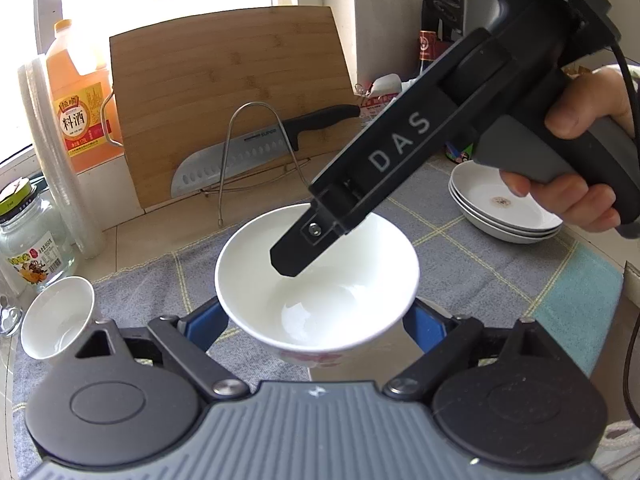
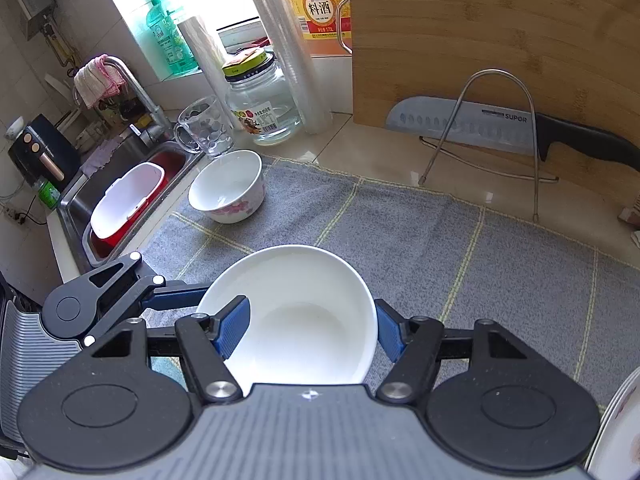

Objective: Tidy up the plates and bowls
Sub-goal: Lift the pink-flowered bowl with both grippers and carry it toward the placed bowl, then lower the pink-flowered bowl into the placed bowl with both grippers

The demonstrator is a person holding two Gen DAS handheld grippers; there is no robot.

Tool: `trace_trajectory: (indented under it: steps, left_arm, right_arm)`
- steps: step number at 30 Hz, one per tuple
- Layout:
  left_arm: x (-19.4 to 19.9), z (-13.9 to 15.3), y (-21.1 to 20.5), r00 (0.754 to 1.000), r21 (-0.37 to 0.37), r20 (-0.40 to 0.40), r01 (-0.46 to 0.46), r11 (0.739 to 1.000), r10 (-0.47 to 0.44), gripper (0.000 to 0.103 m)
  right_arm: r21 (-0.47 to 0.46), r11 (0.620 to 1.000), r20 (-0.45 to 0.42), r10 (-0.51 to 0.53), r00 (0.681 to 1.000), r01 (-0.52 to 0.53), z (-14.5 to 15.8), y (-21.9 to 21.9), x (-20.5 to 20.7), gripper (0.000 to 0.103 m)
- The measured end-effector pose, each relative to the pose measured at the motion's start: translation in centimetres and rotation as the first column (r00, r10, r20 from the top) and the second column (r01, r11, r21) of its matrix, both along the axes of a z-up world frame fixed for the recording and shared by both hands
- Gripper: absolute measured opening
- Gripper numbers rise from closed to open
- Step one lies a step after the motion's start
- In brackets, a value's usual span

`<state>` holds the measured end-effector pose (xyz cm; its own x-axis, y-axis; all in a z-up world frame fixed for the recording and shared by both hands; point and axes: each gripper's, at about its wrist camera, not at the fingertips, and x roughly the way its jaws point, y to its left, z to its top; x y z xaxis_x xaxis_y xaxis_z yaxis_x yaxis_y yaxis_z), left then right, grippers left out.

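Note:
A white bowl (image 1: 316,280) with a pink flower pattern stands over the grey cloth between the fingers of my left gripper (image 1: 316,326), which clasp its sides. My right gripper (image 2: 310,330) is shut on the same bowl's (image 2: 304,312) rim: one blue finger (image 2: 234,326) lies inside the bowl, the other outside. In the left wrist view the right gripper's finger (image 1: 304,248) reaches into the bowl from the upper right. A second flowered bowl (image 2: 228,188) stands at the cloth's left corner, also in the left wrist view (image 1: 56,316). A stack of white plates (image 1: 508,208) stands at right.
A bamboo cutting board (image 1: 228,100) and a knife (image 1: 256,148) on a wire rack (image 1: 256,152) stand behind the cloth (image 2: 440,240). A cooking wine jug (image 1: 80,92), a glass jar (image 2: 260,100) and a glass mug (image 2: 206,126) are at left. The sink (image 2: 120,196) lies beyond.

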<state>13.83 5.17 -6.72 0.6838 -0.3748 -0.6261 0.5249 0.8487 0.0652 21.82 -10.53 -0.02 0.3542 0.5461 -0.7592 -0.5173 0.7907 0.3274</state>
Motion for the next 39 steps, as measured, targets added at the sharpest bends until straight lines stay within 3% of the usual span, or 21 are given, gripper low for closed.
trace_trajectory:
  steps: [17, 39]
  left_arm:
    - [-2.3, -0.7, -1.6, 0.998, 0.007, -0.057, 0.035, 0.999, -0.034, 0.093]
    - [-3.0, -1.7, -1.7, 0.994, 0.02, -0.103, 0.051, 0.999, -0.048, 0.093]
  right_arm:
    - [-0.015, 1.0, -0.044, -0.002, 0.999, 0.001, -1.0, -2.0, -3.3, 0.072]
    - [-0.027, 1.0, -0.091, -0.004, 0.996, 0.002, -3.1, -2.1, -3.7, 0.073]
